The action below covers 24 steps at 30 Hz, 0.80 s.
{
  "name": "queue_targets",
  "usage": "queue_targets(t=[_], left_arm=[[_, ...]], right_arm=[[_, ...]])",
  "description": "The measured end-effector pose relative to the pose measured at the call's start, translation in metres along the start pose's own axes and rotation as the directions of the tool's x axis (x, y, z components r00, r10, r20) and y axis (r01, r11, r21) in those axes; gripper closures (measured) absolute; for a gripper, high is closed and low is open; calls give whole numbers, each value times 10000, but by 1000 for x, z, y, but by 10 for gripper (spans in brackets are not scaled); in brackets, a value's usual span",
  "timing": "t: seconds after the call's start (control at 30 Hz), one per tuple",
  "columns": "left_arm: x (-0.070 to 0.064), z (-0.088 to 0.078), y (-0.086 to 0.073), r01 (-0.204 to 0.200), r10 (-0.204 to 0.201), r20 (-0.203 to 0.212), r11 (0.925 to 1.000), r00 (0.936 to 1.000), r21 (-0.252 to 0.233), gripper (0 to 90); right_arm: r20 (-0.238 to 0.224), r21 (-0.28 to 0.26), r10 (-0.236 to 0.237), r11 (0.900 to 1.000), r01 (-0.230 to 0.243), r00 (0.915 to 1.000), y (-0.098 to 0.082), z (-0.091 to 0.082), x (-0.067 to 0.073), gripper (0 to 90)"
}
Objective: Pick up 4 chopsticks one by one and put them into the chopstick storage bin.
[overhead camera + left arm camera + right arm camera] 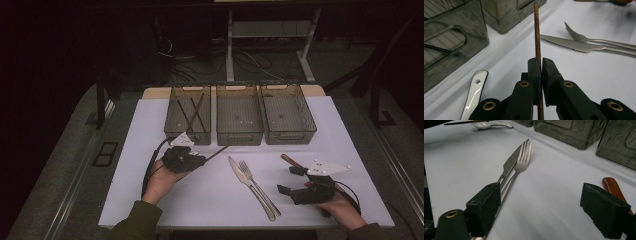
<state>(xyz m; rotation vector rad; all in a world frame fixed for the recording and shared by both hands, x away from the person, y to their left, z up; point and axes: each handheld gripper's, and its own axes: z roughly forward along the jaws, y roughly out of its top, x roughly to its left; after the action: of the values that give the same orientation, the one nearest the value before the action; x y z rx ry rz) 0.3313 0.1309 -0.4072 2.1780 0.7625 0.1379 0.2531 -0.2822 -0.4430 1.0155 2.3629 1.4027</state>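
Observation:
My left gripper (pixel 202 160) is held just above the white table, in front of the left basket (pixel 188 129). Its jaws are shut on a thin brown chopstick (pixel 218 150) that points right and away. In the left gripper view the chopstick (pixel 537 35) runs straight up between the pressed pads of my left gripper (pixel 541 63). Two more chopsticks (pixel 192 114) lie in the left basket. My right gripper (pixel 287 180) rests at the front right, open, with nothing between its jaws (pixel 544 207). A knife (pixel 239 172) and a fork (pixel 256 182) lie side by side mid-table.
The middle basket (pixel 239 135) and the right basket (pixel 289 135) stand in a row at the back. A white spoon (pixel 475 92) lies under my left gripper. A brown-handled utensil (pixel 288 160) lies by my right gripper. Bare white table (pixel 210 200) stretches along the front.

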Motion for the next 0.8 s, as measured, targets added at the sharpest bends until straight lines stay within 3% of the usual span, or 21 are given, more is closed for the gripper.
queue_targets(t=[0.43, 0.8], left_arm=[[5, -20, 5, 295, -294, 23, 9972, 9996, -693, 845], [14, -31, 10, 444, -467, -190, 9931, 9987, -1085, 845]], right_arm=[[-8, 10, -22, 10000, 22, 10000, 0, 0, 0, 166], [-10, 16, -27, 10000, 27, 10000, 0, 1, 0, 166]])
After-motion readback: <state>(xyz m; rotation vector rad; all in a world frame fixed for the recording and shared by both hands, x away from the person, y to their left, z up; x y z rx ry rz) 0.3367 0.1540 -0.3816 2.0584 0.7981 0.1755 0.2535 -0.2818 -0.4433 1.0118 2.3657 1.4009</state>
